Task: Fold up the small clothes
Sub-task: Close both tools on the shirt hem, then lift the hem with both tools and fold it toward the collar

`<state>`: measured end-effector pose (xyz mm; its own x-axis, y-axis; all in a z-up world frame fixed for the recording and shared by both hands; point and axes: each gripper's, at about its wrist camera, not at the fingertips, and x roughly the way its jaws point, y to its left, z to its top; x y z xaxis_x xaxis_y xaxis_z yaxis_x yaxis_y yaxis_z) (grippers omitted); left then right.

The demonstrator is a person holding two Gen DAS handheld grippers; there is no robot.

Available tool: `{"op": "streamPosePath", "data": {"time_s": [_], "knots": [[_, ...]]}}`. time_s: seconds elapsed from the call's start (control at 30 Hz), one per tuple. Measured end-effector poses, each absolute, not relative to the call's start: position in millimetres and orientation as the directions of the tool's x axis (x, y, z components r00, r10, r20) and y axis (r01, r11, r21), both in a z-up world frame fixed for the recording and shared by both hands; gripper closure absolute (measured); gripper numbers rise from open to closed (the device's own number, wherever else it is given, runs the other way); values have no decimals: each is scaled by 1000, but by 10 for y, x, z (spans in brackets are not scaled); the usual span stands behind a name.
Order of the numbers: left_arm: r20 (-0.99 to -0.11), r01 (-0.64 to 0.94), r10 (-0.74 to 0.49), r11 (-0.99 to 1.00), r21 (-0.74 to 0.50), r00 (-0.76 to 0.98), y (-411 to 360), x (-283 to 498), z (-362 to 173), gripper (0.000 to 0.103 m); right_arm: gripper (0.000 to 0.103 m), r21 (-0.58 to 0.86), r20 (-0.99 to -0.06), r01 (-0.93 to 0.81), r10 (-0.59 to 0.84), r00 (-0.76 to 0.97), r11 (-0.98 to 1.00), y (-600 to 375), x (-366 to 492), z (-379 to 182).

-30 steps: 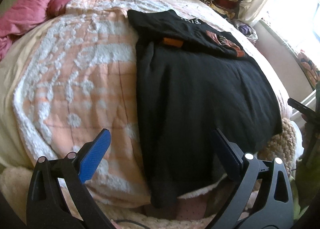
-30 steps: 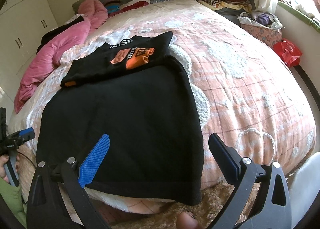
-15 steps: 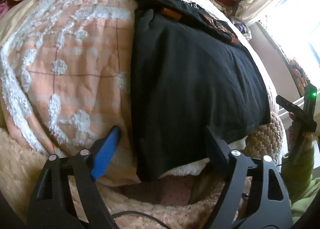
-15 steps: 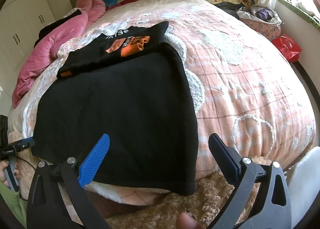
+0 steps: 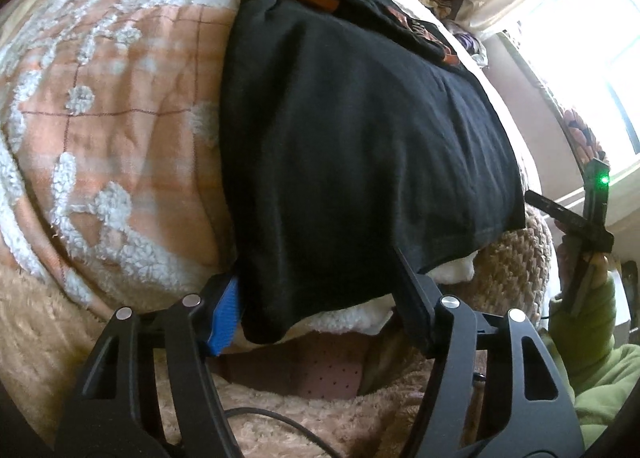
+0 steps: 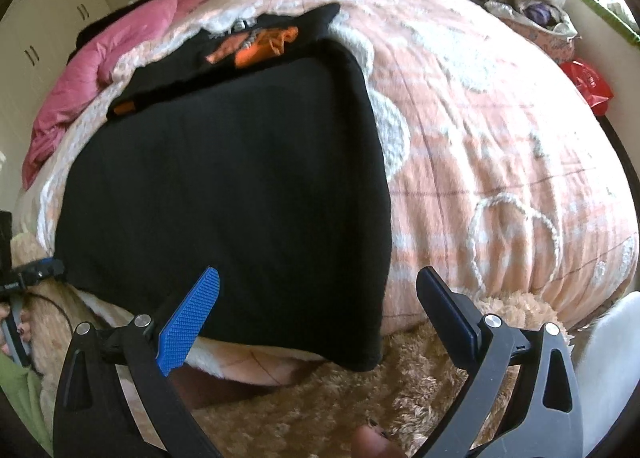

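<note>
Straddling black garment [image 5: 352,162] hem, perhaps touching, red bag [image 6: 588,84] right-view only

Open right tongs [image 6: 318,308] hover at the black garment's [image 6: 224,186] hanging hem on the pink blanket [image 6: 500,146].

Bed [image 6: 500,146] — peach quilt, black garment [image 6: 224,186] spread flat.

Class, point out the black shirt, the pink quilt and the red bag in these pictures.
Black shirt [image 6: 224,186]: right wrist view, middle of the cloth.
Pink quilt [image 6: 500,146]: right wrist view, bare checked part.
Red bag [image 6: 590,84]: right wrist view, its middle.
</note>
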<state>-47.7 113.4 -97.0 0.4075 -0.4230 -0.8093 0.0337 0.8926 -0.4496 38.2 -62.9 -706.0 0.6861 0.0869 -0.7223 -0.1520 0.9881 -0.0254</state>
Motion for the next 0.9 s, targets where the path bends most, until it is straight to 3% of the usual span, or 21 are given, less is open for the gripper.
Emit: {"op": "streamPosePath", "data": {"time_s": [0.1, 0.17, 0.3, 0.4, 0.53, 0.57, 0.6, 0.8, 0.9], "knots": [[-812, 21, -423, 891, -454, 401, 1142, -460, -1011, 45, 11, -28, -750, -136, 69, 657, 990, -681, 445, -7153], [-812, 17, -424, 890, -456, 401, 1137, -454, -1019, 45, 25, -32, -768, -135, 62, 637, 990, -704, 477, -7219], [-813, 15, -422, 891, -455, 401, 1147, -451, -1032, 45, 28, -71, -789, -149, 36, 614, 986, -678, 490, -7298], [-811, 12, -424, 888, -459, 403, 1157, -447, -1041, 45, 42, -98, -788, -155, 18, 615, 983, -662, 469, -7328], [-807, 9, -429, 885, -466, 405, 1169, -441, -1066, 45, 86, -88, -773, -196, 58, 632, 977, -659, 351, -7330], [-806, 7, -432, 883, -470, 405, 1174, -437, -1073, 45, 91, -87, -767, -207, 67, 639, 975, -645, 329, -7323], [-805, 4, -433, 882, -472, 406, 1186, -432, -1077, 47, 93, -97, -760, -214, 67, 647, 972, -620, 311, -7315], [-795, -21, -429, 875, -483, 430, 1291, -456, -1042, 90, 95, -31, -686, -262, 170, 707, 965, -621, 204, -7100], [-777, 8, -424, 880, -475, 465, 1296, -466, -918, 97, 95, 10, -628, -279, 223, 745, 960, -657, 142, -6910]]}}
